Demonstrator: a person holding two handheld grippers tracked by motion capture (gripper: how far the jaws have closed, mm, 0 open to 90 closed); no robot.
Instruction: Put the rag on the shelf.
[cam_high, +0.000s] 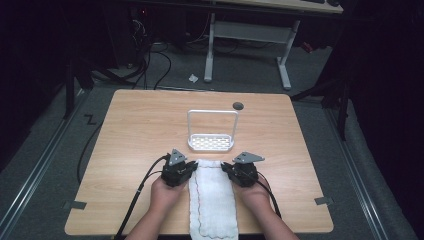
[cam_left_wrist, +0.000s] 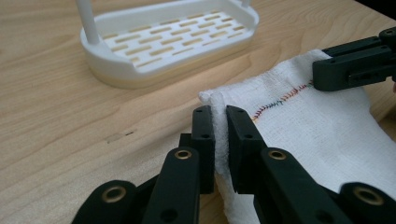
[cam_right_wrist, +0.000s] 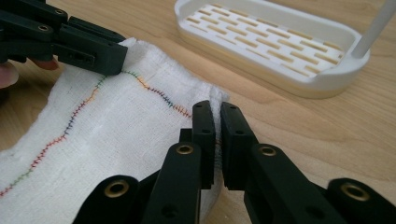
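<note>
A white cloth (cam_high: 212, 197) with a coloured stitched seam lies lengthwise on the wooden table, its near end hanging over the front edge. My left gripper (cam_high: 187, 169) is shut on the cloth's far left corner (cam_left_wrist: 212, 100). My right gripper (cam_high: 227, 169) is shut on the far right corner (cam_right_wrist: 215, 100). In the left gripper view (cam_left_wrist: 220, 122) the cloth edge is pinched between the jaws, and the right gripper's jaws (cam_left_wrist: 352, 65) grip the opposite corner. The right gripper view (cam_right_wrist: 217, 117) shows the same pinch, with the left gripper's jaws (cam_right_wrist: 79, 44) farther off.
A white slotted tray (cam_high: 210, 143) with a tall wire handle (cam_high: 212, 112) stands just beyond the cloth. A dark round hole (cam_high: 238, 105) is near the table's far edge. A desk frame and cables stand on the floor behind the table.
</note>
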